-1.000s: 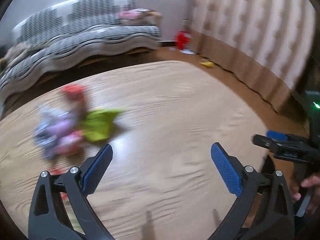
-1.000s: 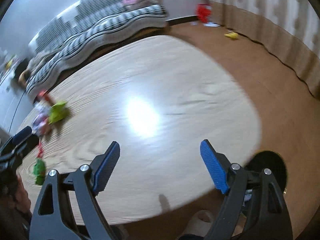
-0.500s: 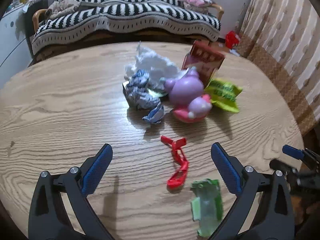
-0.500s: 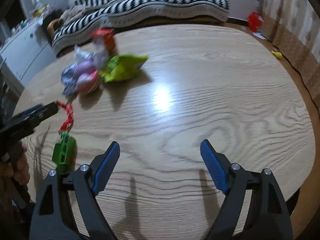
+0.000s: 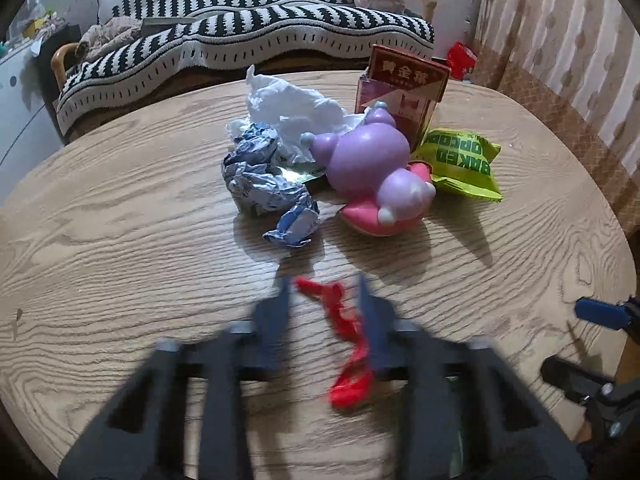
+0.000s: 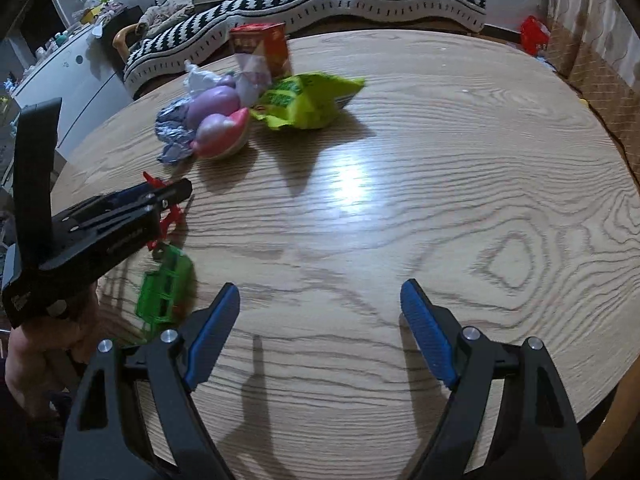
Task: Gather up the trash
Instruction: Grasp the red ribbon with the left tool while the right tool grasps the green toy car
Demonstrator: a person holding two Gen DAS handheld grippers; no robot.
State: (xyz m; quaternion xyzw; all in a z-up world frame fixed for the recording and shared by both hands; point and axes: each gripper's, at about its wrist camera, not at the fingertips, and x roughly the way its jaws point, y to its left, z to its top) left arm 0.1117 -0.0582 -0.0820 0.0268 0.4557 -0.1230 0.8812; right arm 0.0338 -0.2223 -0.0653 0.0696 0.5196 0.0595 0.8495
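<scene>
The left gripper [image 5: 322,292] is low over the wooden table [image 6: 440,168], its blurred jaws narrowed around a twisted red wrapper [image 5: 344,344]; whether they actually pinch it I cannot tell. The right gripper [image 6: 320,320] hovers over bare wood near the table's near edge, jaws wide apart and holding nothing. A green wrapper [image 6: 164,286] lies just beside the red one. Farther in, a pile sits together: crumpled white tissue [image 5: 288,108], crushed foil wrapper [image 5: 260,176], purple-and-pink toy [image 5: 372,176], red carton [image 5: 404,88] standing upright, and a green popcorn bag [image 5: 460,164].
</scene>
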